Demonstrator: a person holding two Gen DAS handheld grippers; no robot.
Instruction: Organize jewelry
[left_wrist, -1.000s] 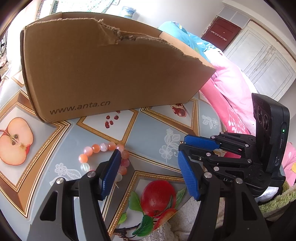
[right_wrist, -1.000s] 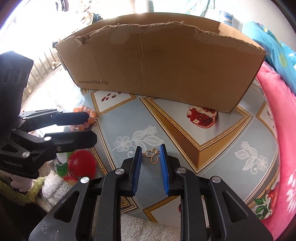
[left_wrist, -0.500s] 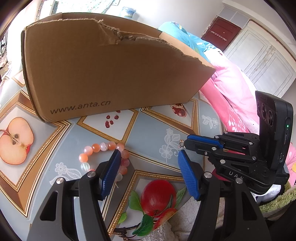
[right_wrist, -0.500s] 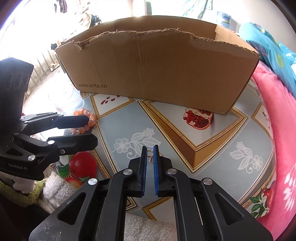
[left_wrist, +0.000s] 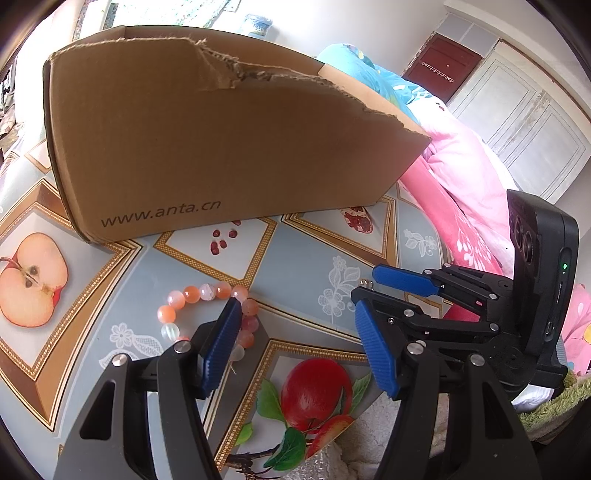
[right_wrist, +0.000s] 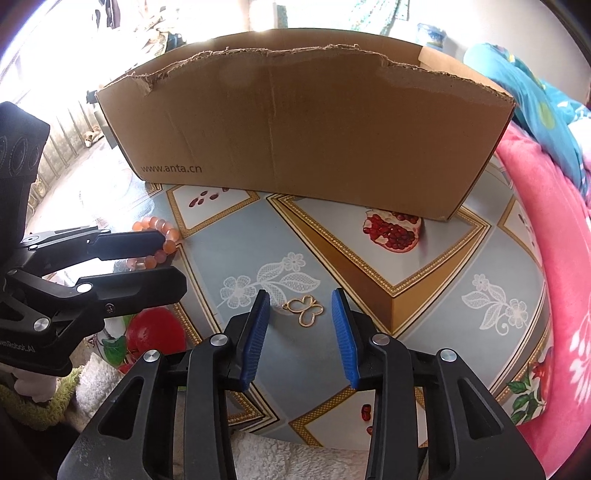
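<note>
On the fruit-print tablecloth (right_wrist: 280, 236), just ahead of your right gripper (right_wrist: 300, 319), the gold butterfly pendant (right_wrist: 306, 309) lies flat between the blue pads (right_wrist: 255, 332), touching neither. Half a second ago those fingers were nearly closed with the pendant at their tips; now they're spread wide and the pendant is free. Your left gripper (left_wrist: 295, 343) hasn't changed: fingers apart, gripping nothing, left pad (left_wrist: 221, 343) overlapping the near side of the orange bead bracelet (left_wrist: 207, 314). Bracelet is in the same spot, in front of the torn cardboard box (left_wrist: 221, 140), which hasn't moved.
</note>
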